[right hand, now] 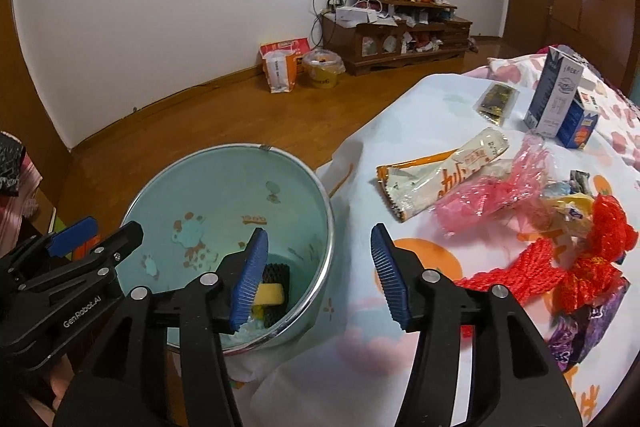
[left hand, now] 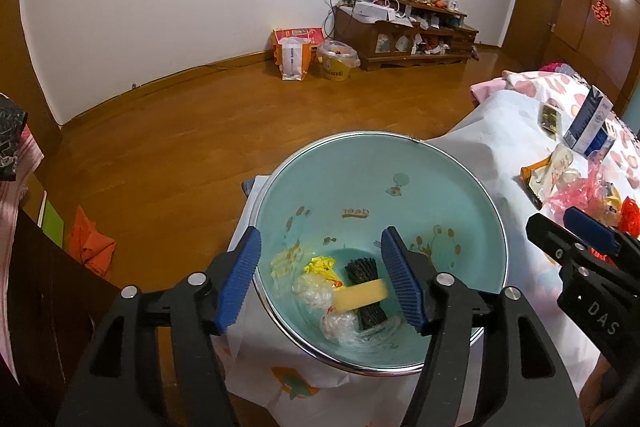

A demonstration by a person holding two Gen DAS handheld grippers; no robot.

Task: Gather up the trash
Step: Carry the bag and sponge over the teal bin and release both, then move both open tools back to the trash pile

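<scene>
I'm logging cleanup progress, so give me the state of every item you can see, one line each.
Left claw: open, empty, over the bin.
Right claw: open, empty, above the bin's edge.
Trash bin: upright, partly filled.
Black mesh bundle: inside the bin.
Snack wrapper: lying flat on the table.
Pink plastic bag: crumpled on the table.
Red netting: bunched on the table.
Milk carton: standing upright.

Bin [right hand: 316, 195] left of wrappers [right hand: 444, 171] on table [right hand: 400, 131], cartons [right hand: 556, 99] behind.
</scene>
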